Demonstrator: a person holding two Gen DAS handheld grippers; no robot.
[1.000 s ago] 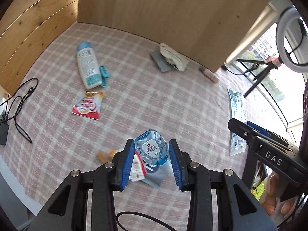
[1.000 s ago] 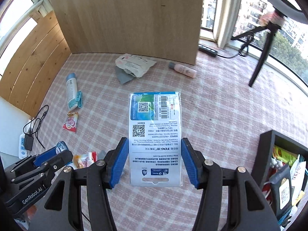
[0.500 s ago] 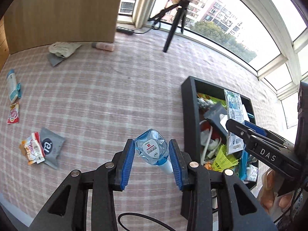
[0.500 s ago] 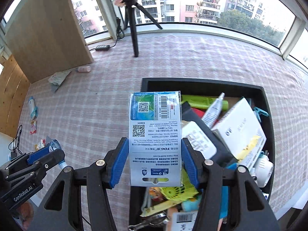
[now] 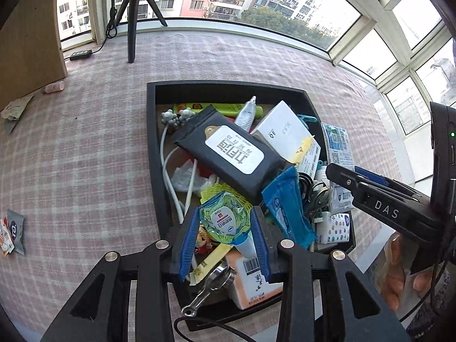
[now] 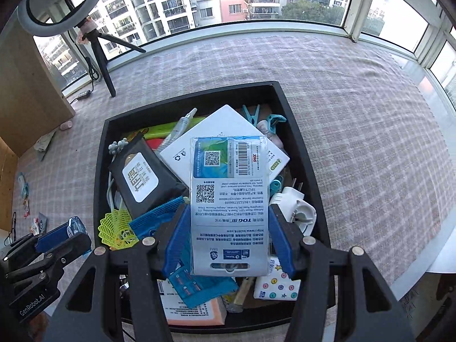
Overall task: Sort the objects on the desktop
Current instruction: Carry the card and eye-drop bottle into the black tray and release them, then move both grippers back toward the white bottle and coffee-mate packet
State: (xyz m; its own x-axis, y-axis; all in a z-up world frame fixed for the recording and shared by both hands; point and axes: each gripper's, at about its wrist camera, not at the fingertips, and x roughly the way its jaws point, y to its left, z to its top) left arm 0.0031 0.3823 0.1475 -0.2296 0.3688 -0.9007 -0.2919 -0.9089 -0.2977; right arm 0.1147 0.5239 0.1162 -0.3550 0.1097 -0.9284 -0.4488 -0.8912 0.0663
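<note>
Bottle [image 5: 224, 222], clamped in the left gripper [image 5: 225, 239], and card [image 6: 230, 196], pinched in the right gripper [image 6: 229, 239], hang over the crowded black tray [image 5: 152, 154].

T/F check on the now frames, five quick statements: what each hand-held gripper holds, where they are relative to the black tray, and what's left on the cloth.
1. The left hand-held gripper is shut on a small clear blue bottle. True.
2. The right hand-held gripper is open and holds nothing. False: it is shut on a flat carded package with barcodes and QR codes.
3. Both hand-held grippers are above the black tray. True.
4. The black tray holds only one item. False: it is crowded, with a black wipes pack, a white box and more.
5. No items are left on the checked cloth. False: snack packets lie at the far left.
</note>
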